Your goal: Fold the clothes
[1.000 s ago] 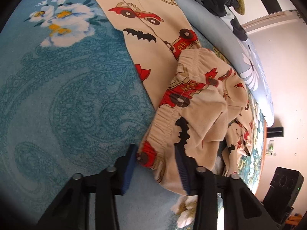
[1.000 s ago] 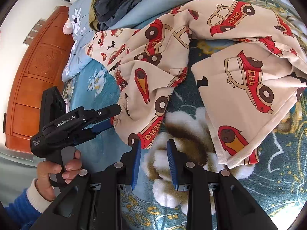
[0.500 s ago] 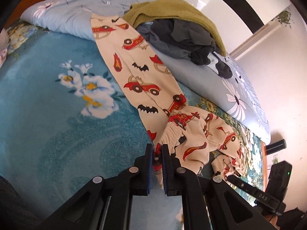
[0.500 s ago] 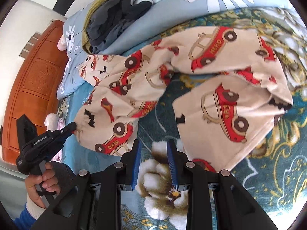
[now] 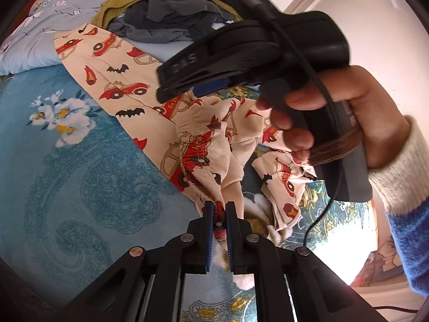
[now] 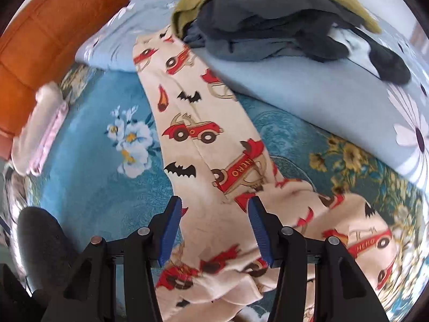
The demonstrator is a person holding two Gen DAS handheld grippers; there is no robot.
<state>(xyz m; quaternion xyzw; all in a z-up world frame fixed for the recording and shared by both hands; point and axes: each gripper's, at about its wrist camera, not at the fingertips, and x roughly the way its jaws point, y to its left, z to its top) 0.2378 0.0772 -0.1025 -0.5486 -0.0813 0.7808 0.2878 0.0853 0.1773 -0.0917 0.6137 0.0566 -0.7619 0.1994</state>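
Nearest the left wrist camera, the left tool is pressed together on a bunched edge of the cream pyjama trousers, red print caught between its blue pads. A second ago those pads stood wide either side of the gathered waistband; half a second ago they had closed on it, so the grip is made and the cloth now rises in a crumpled peak off the bed. Just beyond, the right hand has swung across this view with its black tool body, where half a second ago it sat low at the right edge.

In the right wrist view, the right tool is spread wide, hovering over a trouser leg with nothing between its pads; before, it hung narrow over the blanket's white flower, beside the cloth. The leg runs flat and straight away from it across the teal blanket toward the pale blue quilt. Farthest back, a heap of dark and olive clothes rests on the quilt, with the orange headboard at left.

My reading: one end is secured and the right side is lining up a second hold, so the fold itself is not yet begun
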